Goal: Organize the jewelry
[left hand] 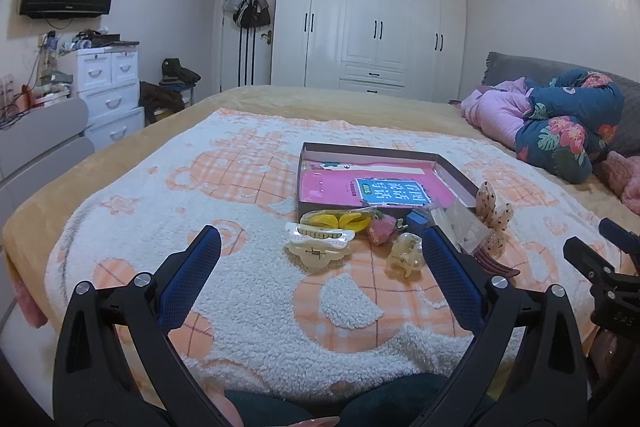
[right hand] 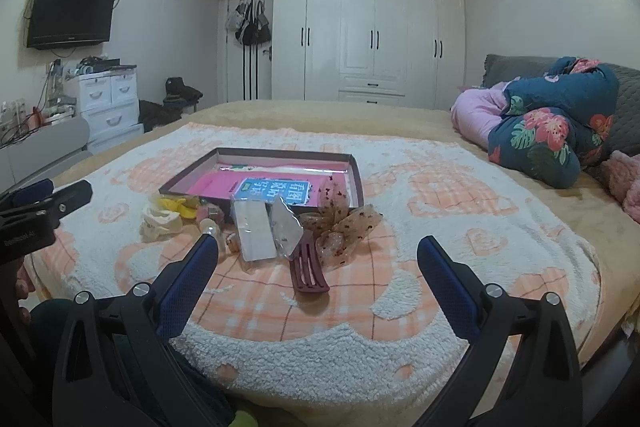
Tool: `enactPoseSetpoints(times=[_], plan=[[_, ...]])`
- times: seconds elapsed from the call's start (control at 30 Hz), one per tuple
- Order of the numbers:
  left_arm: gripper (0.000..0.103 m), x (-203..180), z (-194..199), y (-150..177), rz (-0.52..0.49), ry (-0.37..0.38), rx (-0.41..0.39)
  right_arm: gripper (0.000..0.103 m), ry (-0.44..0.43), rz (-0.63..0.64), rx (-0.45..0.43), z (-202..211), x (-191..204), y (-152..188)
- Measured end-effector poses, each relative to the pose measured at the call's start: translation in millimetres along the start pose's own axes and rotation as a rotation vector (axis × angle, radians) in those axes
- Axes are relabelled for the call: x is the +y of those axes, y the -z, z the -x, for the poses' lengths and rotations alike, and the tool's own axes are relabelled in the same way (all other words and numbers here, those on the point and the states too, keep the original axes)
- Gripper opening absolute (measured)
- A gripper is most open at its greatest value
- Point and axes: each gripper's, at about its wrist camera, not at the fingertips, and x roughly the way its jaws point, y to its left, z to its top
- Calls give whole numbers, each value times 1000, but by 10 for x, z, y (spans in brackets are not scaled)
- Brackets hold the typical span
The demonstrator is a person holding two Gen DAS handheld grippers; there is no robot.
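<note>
Over the blanket, from the left wrist: left gripper (left hand: 320, 247) gapes wide, empty, just short of the cream claw clip (left hand: 318, 245) lying before the box (left hand: 456, 169). Best to straddle the clip squarely. From the right wrist: right gripper (right hand: 318, 253) spread wide, holding nothing, maroon clip (right hand: 307, 269) ahead. Blue label's Chinese characters unreadable.
</note>
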Motion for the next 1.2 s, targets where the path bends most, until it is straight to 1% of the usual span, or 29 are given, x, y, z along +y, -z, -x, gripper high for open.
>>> enactPoseSetpoints(times=[0.13,0.23,0.3,0.5,0.63,0.7,0.73,0.77,0.9,0.93,1.07,1.13,1.2], plan=[[92,25,-108,-27,21,26,47,97,11,4,19,-122,-59,-25],[92,20,-204,-41,39,50,88,97,-3,20,37,-227,-93,-62],[92,-8,-249,-46,36,59,103,97,-24,20,52,-296,-120,-82],[92,-153,-405,-88,3,123,143,97,-80,20,110,-555,-207,-116],[92,-231,-554,-136,-3,192,173,97,-125,26,144,-724,-227,-138],[92,-270,-666,-141,-8,228,203,91,-150,22,159,-816,-249,-169],[92,-295,-722,-141,-13,236,218,86,-157,27,165,-857,-249,-179],[92,-326,-788,-131,-24,248,236,83,-162,32,171,-901,-242,-189],[92,-456,-1020,-74,-92,279,299,77,-209,47,205,-1090,-248,-196],[91,-477,-1073,-58,-105,276,313,75,-216,50,213,-1123,-249,-193],[79,-518,-1237,-7,-133,285,359,67,-261,35,248,-1273,-266,-183],[77,-511,-1292,20,-129,303,379,64,-275,30,262,-1347,-263,-183],[76,-529,-1328,41,-131,324,390,58,-285,34,260,-1401,-241,-178]])
